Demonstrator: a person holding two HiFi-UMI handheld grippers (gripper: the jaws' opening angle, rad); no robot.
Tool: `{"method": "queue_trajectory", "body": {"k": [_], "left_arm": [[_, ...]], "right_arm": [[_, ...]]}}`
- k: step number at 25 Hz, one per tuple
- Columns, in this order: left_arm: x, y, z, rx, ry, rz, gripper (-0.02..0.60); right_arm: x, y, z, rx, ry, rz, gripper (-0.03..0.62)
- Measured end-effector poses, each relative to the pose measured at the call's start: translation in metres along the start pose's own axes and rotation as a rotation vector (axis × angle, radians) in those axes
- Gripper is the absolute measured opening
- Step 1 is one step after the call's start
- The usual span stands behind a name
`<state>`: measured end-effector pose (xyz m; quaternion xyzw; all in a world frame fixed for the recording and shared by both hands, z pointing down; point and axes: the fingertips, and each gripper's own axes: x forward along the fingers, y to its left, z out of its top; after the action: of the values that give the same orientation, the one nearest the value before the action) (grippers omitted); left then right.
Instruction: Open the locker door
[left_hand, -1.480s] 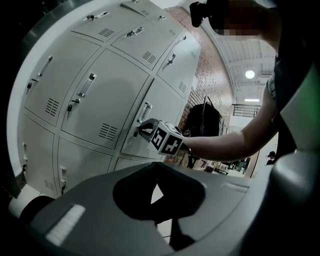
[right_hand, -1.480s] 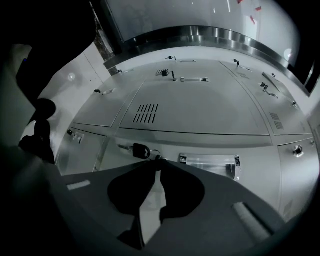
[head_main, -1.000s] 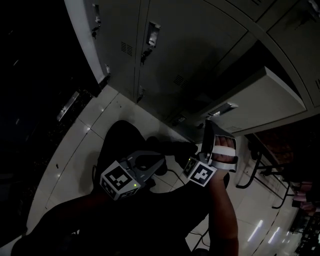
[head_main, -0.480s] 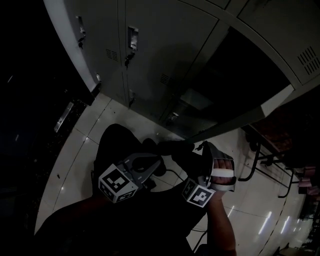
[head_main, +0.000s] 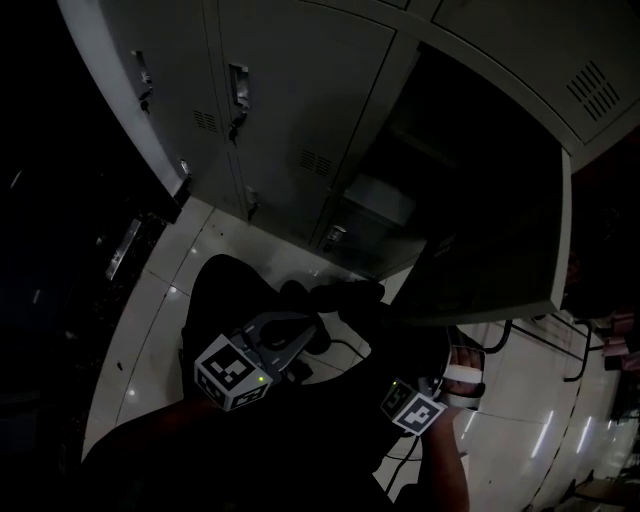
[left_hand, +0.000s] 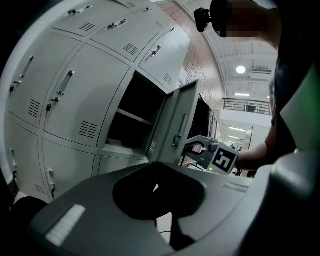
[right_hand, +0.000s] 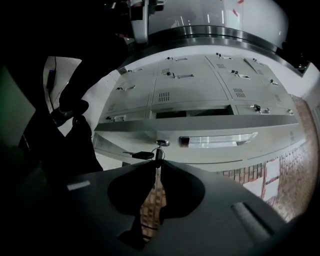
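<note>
Grey door (head_main: 490, 230), right tongs (right_hand: 157, 162) on key (right_hand: 157, 153)

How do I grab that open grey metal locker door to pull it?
Pinch the small metal key sticking out of the lock of the grey metal locker door, coming straight at its front face. The door is flat and its silver handle is sunk in, so only the key pokes out. The right hand-held gripper pinches there.
</note>
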<state>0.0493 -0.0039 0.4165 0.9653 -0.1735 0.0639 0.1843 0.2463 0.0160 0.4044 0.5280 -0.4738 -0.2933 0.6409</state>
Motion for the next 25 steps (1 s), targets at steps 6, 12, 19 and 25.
{"method": "queue_trajectory", "body": {"k": [6, 12, 19, 25], "left_arm": [[0.002, -0.004, 0.0, 0.015, 0.008, 0.0, 0.011], [0.004, -0.008, -0.003, 0.017, 0.02, -0.004, 0.011], [0.005, -0.009, -0.001, 0.019, 0.021, -0.004, 0.011], [0.005, -0.01, -0.001, 0.02, 0.02, -0.007, 0.012]], "right_arm": [[-0.003, 0.002, -0.039, 0.018, 0.077, -0.007, 0.034], [-0.001, 0.008, -0.065, 0.016, 0.122, -0.001, 0.034], [-0.004, 0.0, -0.063, 0.014, 0.102, -0.03, 0.038], [-0.034, -0.005, -0.067, 0.257, 0.062, 0.04, 0.092]]}}
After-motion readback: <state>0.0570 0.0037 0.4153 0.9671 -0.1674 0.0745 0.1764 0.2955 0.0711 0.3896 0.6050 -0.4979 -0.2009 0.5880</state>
